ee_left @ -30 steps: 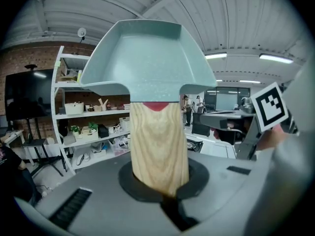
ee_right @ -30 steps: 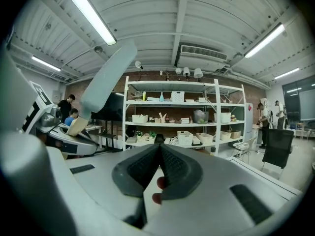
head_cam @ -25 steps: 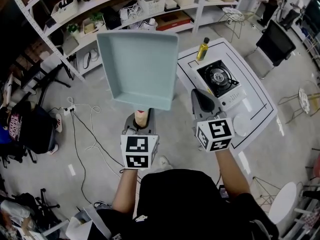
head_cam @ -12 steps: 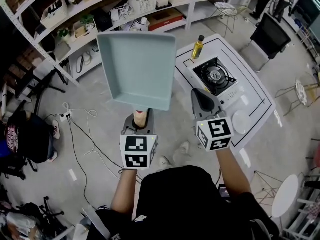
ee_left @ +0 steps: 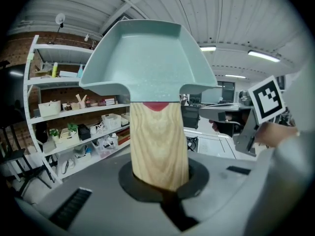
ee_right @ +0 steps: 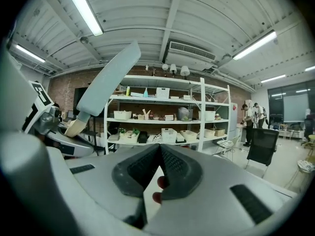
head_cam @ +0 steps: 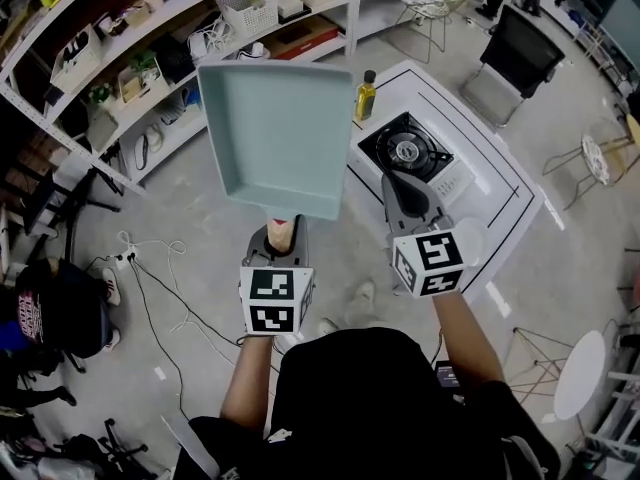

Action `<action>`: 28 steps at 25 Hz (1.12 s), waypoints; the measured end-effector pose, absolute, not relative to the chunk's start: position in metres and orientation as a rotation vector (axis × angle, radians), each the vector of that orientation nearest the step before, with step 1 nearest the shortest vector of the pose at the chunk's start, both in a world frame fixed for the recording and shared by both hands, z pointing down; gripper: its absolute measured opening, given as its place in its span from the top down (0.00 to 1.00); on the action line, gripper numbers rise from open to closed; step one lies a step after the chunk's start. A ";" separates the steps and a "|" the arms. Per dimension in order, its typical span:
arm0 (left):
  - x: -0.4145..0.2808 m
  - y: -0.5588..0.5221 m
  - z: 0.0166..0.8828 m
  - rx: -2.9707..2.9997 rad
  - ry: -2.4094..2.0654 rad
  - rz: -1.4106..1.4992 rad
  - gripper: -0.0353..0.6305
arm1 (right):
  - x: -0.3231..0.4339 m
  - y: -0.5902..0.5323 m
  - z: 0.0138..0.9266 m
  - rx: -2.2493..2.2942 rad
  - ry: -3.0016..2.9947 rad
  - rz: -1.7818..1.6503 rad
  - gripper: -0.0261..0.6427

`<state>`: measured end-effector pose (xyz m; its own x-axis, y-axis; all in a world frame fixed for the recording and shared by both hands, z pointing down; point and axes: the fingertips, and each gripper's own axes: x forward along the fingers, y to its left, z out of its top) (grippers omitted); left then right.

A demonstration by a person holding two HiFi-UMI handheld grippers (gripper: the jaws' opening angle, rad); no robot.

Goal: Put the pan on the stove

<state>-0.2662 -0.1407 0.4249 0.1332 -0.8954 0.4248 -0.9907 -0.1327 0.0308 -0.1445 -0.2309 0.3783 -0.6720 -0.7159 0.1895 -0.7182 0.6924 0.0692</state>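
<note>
We have the left gripper (head_cam: 283, 232) clamped on the pan (head_cam: 280, 128) by its handle. Right gripper (head_cam: 398, 186) has jaws together, nothing in them. Both held out front, side by side, apart.

I see a white table (head_cam: 480, 158) with black outlines marked on its top. The stove (head_cam: 405, 153) sits inside them, and a yellow bottle (head_cam: 366, 95) stands upright near it at the table's far corner. Beyond, a long white shelf (head_cam: 352, 13) carries a white basket (head_cam: 245, 10) and boxes. Loose cables (head_cam: 135, 251) lie on the grey floor (head_cam: 190, 198), and a black chair (head_cam: 515, 53) stands near the table.
</note>
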 end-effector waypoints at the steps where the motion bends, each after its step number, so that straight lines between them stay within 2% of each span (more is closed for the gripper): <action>1: -0.261 -0.147 0.426 2.120 -1.822 0.451 0.93 | -0.138 -0.237 0.379 1.175 -2.694 0.024 0.96; 17: -0.176 -0.242 0.464 2.245 -1.593 0.674 0.93 | -0.042 -0.313 0.397 1.371 -2.584 0.102 0.96; 28: -0.139 -0.293 0.501 2.216 -1.468 0.783 0.93 | -0.014 -0.350 0.410 1.375 -2.543 0.069 0.96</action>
<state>-0.1388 -0.2931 0.5008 0.3037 -0.7162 0.6283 -0.9208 -0.3901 0.0005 -0.0144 -0.3495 0.4096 -0.5235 -0.8176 0.2397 -0.8294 0.5534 0.0766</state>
